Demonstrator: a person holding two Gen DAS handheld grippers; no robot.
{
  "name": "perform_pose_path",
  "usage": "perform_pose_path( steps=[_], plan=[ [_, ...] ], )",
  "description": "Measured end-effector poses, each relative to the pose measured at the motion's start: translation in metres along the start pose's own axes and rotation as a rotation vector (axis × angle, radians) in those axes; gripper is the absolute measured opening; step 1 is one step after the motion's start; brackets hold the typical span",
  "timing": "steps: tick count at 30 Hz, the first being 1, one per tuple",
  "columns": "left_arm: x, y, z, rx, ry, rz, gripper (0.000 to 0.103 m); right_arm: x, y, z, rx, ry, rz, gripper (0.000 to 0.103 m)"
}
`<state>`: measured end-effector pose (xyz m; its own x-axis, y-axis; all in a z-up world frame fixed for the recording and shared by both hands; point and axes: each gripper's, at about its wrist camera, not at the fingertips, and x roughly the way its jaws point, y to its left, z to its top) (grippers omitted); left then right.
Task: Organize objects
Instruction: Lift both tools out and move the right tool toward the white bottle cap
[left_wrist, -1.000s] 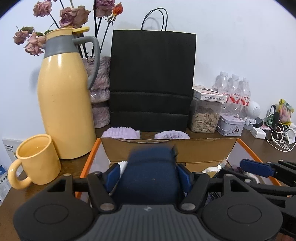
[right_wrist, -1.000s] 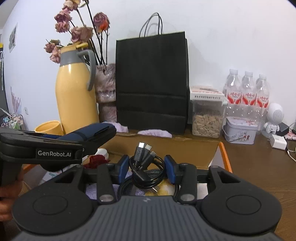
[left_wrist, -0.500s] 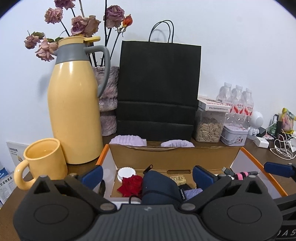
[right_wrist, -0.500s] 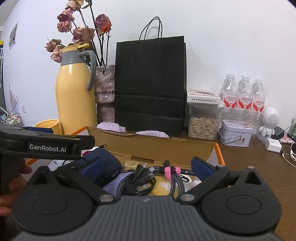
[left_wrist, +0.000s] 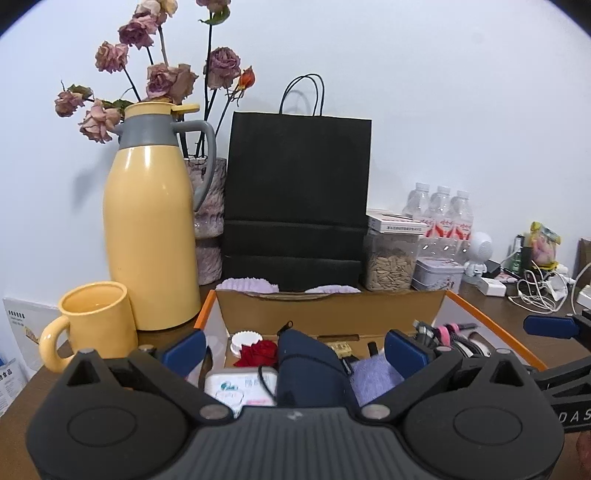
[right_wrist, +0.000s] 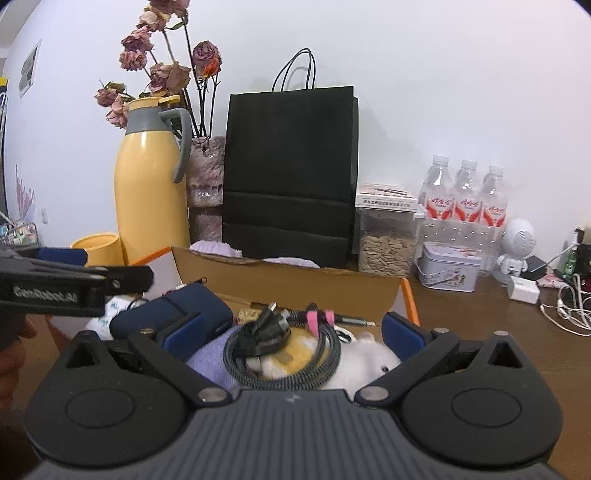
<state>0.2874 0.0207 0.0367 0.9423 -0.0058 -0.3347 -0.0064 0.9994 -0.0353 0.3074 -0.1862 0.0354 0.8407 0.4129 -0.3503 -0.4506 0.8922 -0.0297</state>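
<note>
An open cardboard box (left_wrist: 328, 314) with orange-edged flaps sits on the wooden desk, full of small things. In it a dark blue pouch (left_wrist: 306, 369) lies beside a red rose (left_wrist: 260, 352), a white cap (left_wrist: 245, 338) and a purple cloth (left_wrist: 373, 376). My left gripper (left_wrist: 295, 350) hovers over the pouch, open, pads clear of it. In the right wrist view a coiled black cable (right_wrist: 280, 339) with pink ties rests on a white and yellow plush toy (right_wrist: 354, 358). My right gripper (right_wrist: 291, 328) stands open above the cable, not touching it.
Behind the box stand a yellow thermos (left_wrist: 151, 236), a yellow mug (left_wrist: 94, 325), a vase of dried roses (left_wrist: 207, 206), a black paper bag (left_wrist: 295, 199), a seed jar (left_wrist: 389, 258), a tin (left_wrist: 437, 275) and water bottles (right_wrist: 465, 203). Chargers and white cables (left_wrist: 535, 291) lie at the right.
Both grippers opened and let go: the left dropped the blue pouch into the box, the right dropped the black cable. Both have since drawn back from the box.
</note>
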Motion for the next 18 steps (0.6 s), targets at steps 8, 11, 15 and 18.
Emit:
perform_pose_path(
  steps=[8, 11, 15, 18],
  plan=[
    [-0.025, 0.001, -0.023, 0.037, 0.035, 0.028, 0.103, -0.034, 0.004, -0.022, -0.017, 0.002, -0.019, 0.103],
    [-0.033, 0.002, -0.034, 0.041, 0.060, 0.043, 0.103, -0.041, 0.006, -0.033, -0.007, 0.028, -0.020, 0.103],
    [-0.043, 0.007, -0.046, 0.034, 0.095, 0.053, 0.103, -0.051, 0.008, -0.048, 0.003, 0.068, -0.029, 0.103],
    [-0.051, 0.008, -0.054, 0.037, 0.118, 0.059, 0.103, -0.057, 0.010, -0.059, 0.001, 0.104, -0.034, 0.103]
  ],
)
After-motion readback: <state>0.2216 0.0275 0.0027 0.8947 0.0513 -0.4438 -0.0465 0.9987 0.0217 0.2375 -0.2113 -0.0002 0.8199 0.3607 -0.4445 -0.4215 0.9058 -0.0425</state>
